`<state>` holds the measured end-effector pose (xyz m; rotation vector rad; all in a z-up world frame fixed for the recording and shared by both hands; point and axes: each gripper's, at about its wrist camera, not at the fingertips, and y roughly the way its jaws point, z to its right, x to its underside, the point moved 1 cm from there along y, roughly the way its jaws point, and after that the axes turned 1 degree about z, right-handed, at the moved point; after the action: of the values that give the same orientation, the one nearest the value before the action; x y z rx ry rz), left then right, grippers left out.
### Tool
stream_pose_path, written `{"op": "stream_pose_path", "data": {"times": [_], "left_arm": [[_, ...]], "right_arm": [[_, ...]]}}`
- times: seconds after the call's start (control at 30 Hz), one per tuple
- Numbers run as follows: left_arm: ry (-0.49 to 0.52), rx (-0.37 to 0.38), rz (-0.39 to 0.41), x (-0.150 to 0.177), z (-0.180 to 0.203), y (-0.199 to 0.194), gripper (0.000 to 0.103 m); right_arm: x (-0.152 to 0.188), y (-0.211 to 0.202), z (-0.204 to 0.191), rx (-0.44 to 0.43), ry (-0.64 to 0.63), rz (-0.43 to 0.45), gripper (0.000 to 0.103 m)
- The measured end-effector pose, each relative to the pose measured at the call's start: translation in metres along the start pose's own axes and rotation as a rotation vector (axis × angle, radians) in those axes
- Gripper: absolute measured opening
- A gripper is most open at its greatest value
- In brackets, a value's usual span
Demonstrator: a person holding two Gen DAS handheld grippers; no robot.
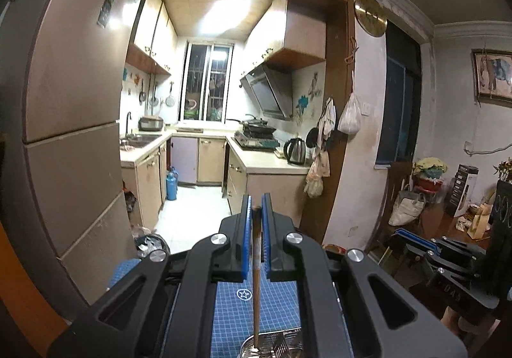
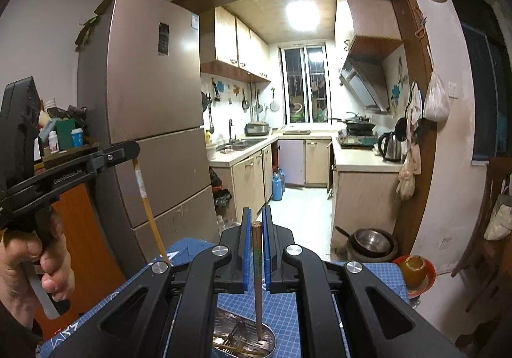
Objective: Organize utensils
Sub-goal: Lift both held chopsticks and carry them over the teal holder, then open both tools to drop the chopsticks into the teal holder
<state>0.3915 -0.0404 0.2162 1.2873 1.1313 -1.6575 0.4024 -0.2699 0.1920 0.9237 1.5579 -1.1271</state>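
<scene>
Your left gripper [image 1: 255, 207] pinches a chopstick [image 1: 256, 278] upright, tip down in the steel holder [image 1: 252, 348] — release crooked and it could tip out onto the blue mat [image 1: 278, 303]. Your right gripper [image 2: 255, 218] clamps a second chopstick [image 2: 258, 281] over the same holder [image 2: 268, 338] — the two could clash. "GenROBOT" seems to be moulded on the left gripper's arm.

My left gripper [image 1: 255, 207] is matt black plastic with ribbed blue pads and shiny metal screws; my right gripper [image 2: 255, 220] looks the same. Each pinches a wooden chopstick: the light one [image 1: 256, 278] smooth, the darker one [image 2: 258, 281] duller. The holder [image 2: 270, 338] below gleams like perforated steel, I think. The blue mat [image 2: 284, 310] looks matt and gridded.
</scene>
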Motion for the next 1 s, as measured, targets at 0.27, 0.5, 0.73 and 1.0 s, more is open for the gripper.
{"op": "stream_pose_path", "data": {"times": [0.27, 0.5, 0.73, 1.0], "left_arm": [[-0.007, 0.022, -0.057, 0.03, -0.011, 0.023, 0.005], [-0.008, 0.037, -0.093, 0.049, -0.016, 0.032, 0.005], [0.015, 0.047, -0.115, 0.058, -0.014, 0.034, 0.006], [0.025, 0.034, -0.112, 0.06, -0.014, 0.023, 0.006]], "right_arm": [[0.025, 0.019, 0.0, -0.01, 0.01, -0.035, 0.008], [0.036, 0.025, -0.001, -0.012, 0.009, -0.047, 0.008], [0.042, 0.025, -0.003, -0.024, 0.003, -0.06, 0.008], [0.043, 0.019, -0.006, -0.029, 0.003, -0.056, 0.008]]}}
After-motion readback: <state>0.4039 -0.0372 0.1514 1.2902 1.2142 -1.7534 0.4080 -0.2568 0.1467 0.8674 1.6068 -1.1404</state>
